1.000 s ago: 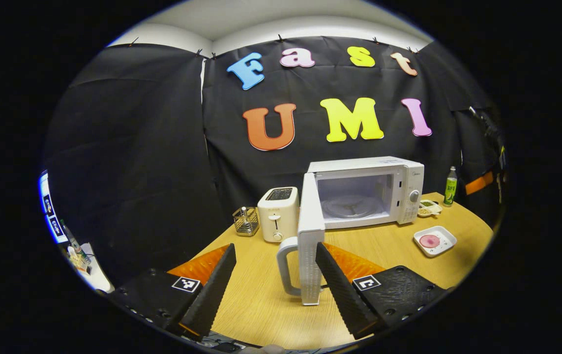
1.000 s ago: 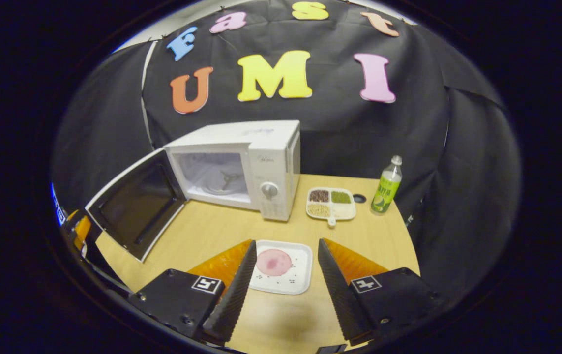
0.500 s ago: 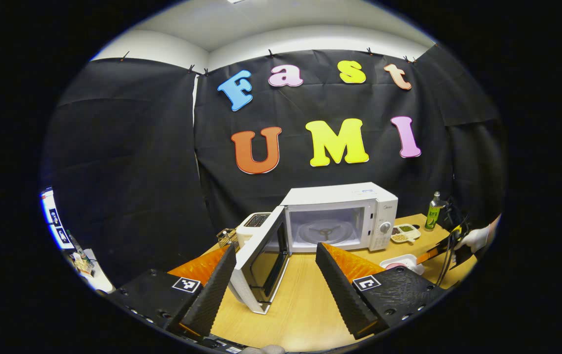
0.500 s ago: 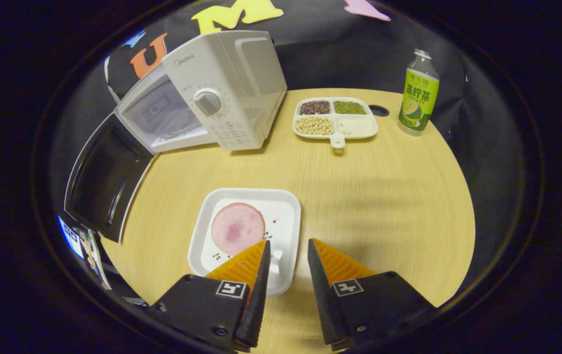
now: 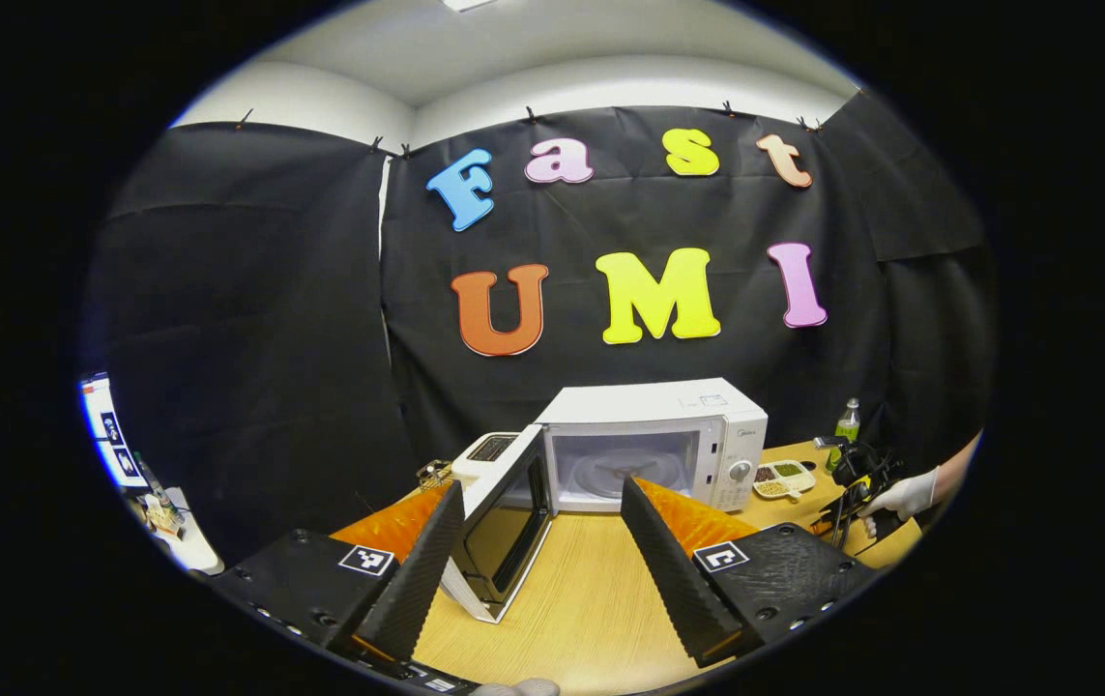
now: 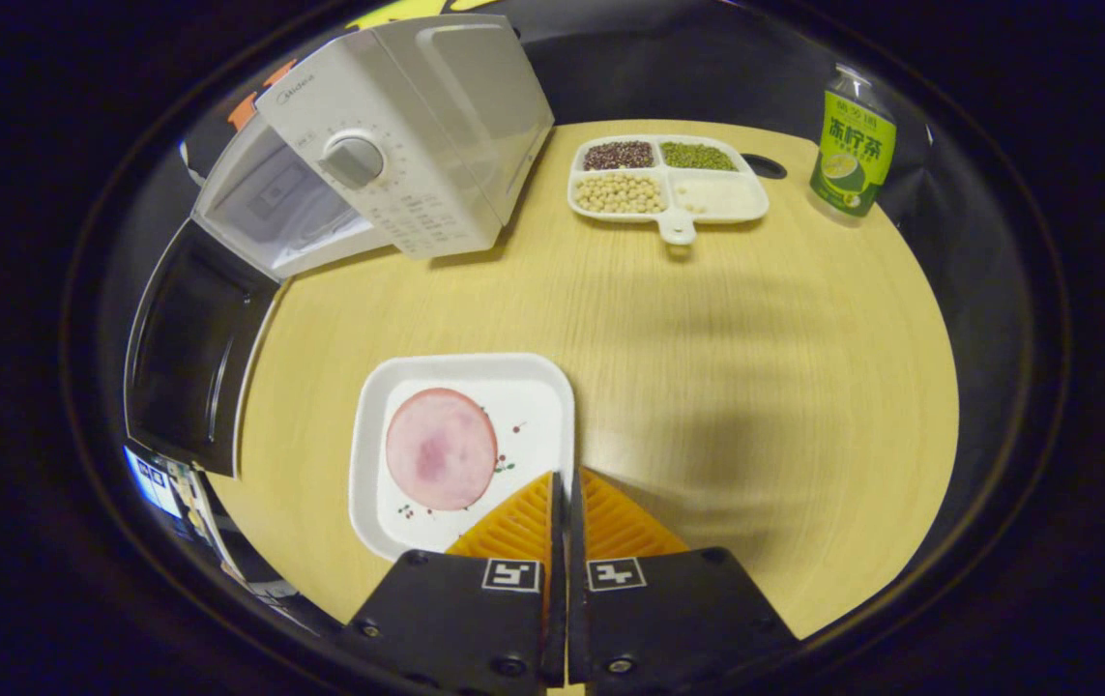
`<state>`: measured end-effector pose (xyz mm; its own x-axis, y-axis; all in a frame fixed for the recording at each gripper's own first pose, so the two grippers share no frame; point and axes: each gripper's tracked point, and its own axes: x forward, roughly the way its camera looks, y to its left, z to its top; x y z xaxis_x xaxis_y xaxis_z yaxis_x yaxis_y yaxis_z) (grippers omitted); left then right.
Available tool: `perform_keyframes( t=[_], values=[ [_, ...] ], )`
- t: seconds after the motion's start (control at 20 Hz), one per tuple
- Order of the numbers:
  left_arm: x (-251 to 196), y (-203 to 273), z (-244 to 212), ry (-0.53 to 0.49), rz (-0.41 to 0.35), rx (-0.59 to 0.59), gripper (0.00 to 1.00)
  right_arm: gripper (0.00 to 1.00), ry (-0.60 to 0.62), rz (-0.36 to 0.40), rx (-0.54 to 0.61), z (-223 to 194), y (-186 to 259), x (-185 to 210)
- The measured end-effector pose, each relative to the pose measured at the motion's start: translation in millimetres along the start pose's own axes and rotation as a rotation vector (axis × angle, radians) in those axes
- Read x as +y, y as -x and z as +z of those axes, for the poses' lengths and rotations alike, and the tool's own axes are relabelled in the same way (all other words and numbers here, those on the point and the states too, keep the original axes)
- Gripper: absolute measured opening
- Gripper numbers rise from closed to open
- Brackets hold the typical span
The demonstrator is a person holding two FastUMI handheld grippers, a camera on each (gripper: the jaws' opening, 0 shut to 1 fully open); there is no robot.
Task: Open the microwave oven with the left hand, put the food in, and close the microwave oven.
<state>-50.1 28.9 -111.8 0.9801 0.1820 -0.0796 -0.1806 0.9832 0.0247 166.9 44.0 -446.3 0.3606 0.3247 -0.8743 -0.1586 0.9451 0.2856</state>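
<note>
The white microwave [image 5: 649,440] stands at the back of the wooden table, its door [image 5: 504,522] swung wide to the left. My left gripper [image 5: 541,483] is open, held back from the door with nothing between its fingers. A white square plate [image 6: 533,406] with a round pink slice of ham [image 6: 441,462] lies on the table in front of the microwave [image 6: 388,164]. My right gripper [image 6: 567,476] is shut on the plate's near right rim. Farther off in the left gripper view, a gloved hand [image 5: 905,493] holds that right gripper.
A divided dish of beans [image 6: 668,184] and a green bottle [image 6: 852,145] stand at the table's far right. A toaster [image 5: 489,449] and a small wire basket [image 5: 434,474] sit left of the microwave. The open door [image 6: 189,358] juts out on the left.
My left gripper has drawn back from the door, which now stands wide open. My right gripper came down to the plate and shut on its rim.
</note>
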Motion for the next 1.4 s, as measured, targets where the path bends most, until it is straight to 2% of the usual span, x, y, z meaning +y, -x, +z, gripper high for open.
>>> perform_keyframes(
  t=[0.4,0.45,0.6,1.0,1.1,1.15,1.2,1.4],
  values=[
    [29,-8,6,0.015,-0.083,-0.030,0.97,0.04,-0.010,0.061,-0.187,19,44,56],
    [34,-7,7,0.012,-0.090,-0.033,0.96,0.00,-0.021,0.072,-0.215,22,49,66],
    [46,-13,8,0.008,-0.110,-0.034,0.96,0.04,-0.072,0.119,-0.284,30,54,101],
    [77,-18,-1,0.011,-0.130,-0.005,0.96,0.04,-0.374,0.267,-0.585,86,44,212],
    [83,-20,-10,0.013,-0.137,0.009,0.96,0.03,-0.475,0.273,-0.655,101,31,236],
    [85,-22,-16,0.019,-0.146,0.018,0.96,0.00,-0.521,0.279,-0.680,109,21,247],
    [89,-25,-23,0.021,-0.145,0.029,0.96,0.04,-0.569,0.282,-0.700,115,12,256],
    [108,-40,-43,-0.001,-0.129,0.054,0.96,0.04,-0.709,0.251,-0.789,148,-24,277]
  ],
)
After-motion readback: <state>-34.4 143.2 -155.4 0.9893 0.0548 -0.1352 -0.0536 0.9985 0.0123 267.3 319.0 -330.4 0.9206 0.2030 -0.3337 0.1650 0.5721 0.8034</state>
